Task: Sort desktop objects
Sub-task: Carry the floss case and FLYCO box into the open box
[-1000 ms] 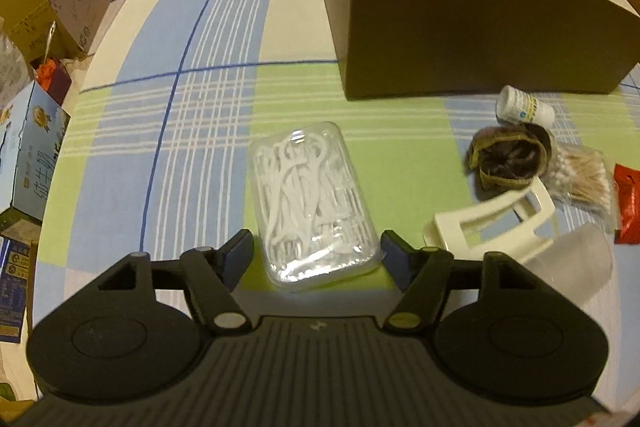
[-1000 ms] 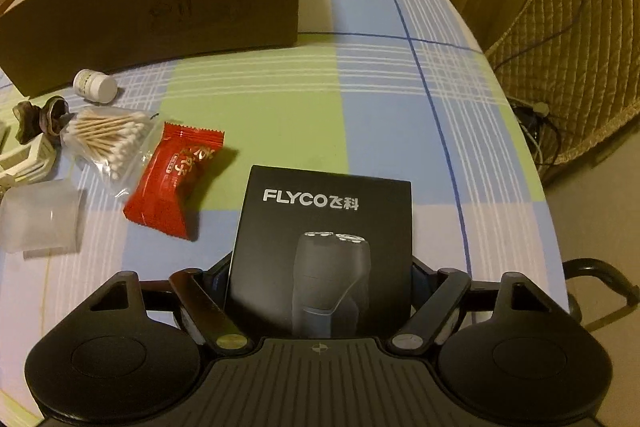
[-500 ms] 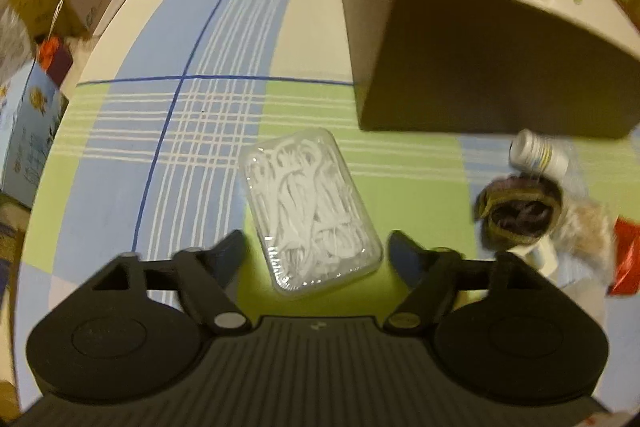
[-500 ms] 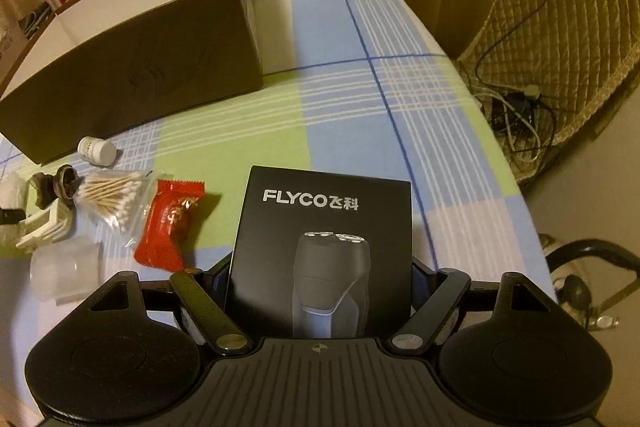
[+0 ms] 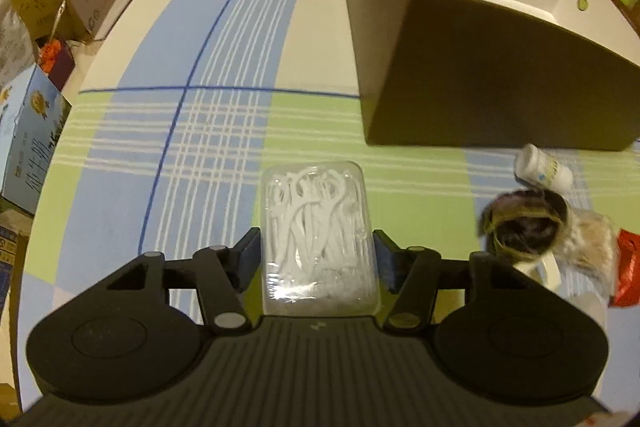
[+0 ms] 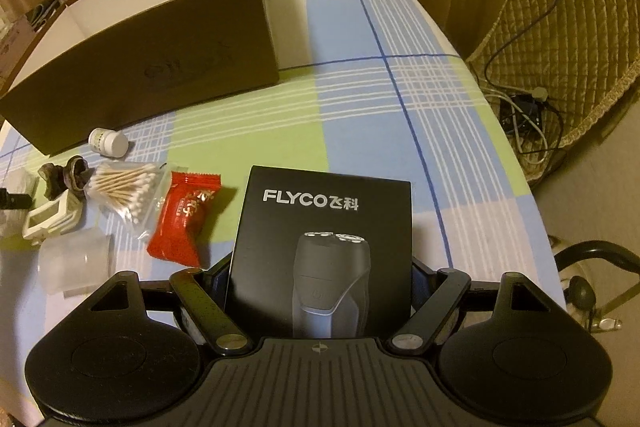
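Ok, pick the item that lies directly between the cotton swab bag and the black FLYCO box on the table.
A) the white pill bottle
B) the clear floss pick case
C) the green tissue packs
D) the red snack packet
D: in the right wrist view the red snack packet lies on the cloth with the cotton swab bag to its left and the FLYCO box to its right.
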Action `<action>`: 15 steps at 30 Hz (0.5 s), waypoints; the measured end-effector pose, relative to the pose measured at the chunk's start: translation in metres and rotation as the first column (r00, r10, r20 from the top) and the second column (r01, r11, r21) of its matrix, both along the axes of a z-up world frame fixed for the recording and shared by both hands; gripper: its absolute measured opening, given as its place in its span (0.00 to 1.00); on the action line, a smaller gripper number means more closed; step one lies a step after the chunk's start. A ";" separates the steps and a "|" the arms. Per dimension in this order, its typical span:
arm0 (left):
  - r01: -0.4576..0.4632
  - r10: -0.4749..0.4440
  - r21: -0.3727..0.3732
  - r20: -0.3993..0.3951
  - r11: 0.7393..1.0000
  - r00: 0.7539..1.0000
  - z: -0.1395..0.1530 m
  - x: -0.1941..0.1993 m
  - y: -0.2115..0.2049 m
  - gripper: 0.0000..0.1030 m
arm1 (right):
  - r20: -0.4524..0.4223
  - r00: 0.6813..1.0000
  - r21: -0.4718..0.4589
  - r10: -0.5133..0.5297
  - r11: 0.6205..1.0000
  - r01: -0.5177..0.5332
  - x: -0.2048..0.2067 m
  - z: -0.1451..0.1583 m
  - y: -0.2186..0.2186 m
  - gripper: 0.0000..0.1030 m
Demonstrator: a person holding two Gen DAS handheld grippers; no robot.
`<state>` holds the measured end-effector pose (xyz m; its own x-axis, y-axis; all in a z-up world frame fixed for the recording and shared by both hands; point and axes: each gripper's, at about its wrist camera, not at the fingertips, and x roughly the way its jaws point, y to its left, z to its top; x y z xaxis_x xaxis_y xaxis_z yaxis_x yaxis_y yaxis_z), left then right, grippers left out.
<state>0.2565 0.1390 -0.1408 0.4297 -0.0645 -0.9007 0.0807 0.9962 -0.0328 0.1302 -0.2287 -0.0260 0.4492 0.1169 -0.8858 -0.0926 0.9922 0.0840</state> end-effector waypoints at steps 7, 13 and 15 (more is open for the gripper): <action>0.023 -0.022 -0.030 0.026 0.999 0.999 0.018 -0.020 -0.002 0.52 | 0.013 0.998 0.039 0.059 0.997 -0.060 0.006 0.009 0.016 0.75; 0.055 -0.049 -0.064 0.092 0.996 0.995 0.049 -0.030 -0.013 0.52 | 0.043 0.992 0.073 0.122 0.990 -0.125 0.016 0.023 0.033 0.75; 0.073 -0.065 -0.070 0.118 0.995 0.991 0.061 -0.032 -0.019 0.52 | 0.058 0.988 0.080 0.141 0.986 -0.145 0.020 0.030 0.037 0.75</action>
<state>0.2246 0.1203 -0.0799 0.5230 -0.1624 -0.8368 0.1568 0.9833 -0.0928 0.1505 -0.1918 0.0038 0.4676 0.2562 -0.8460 -0.2396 0.9580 0.1577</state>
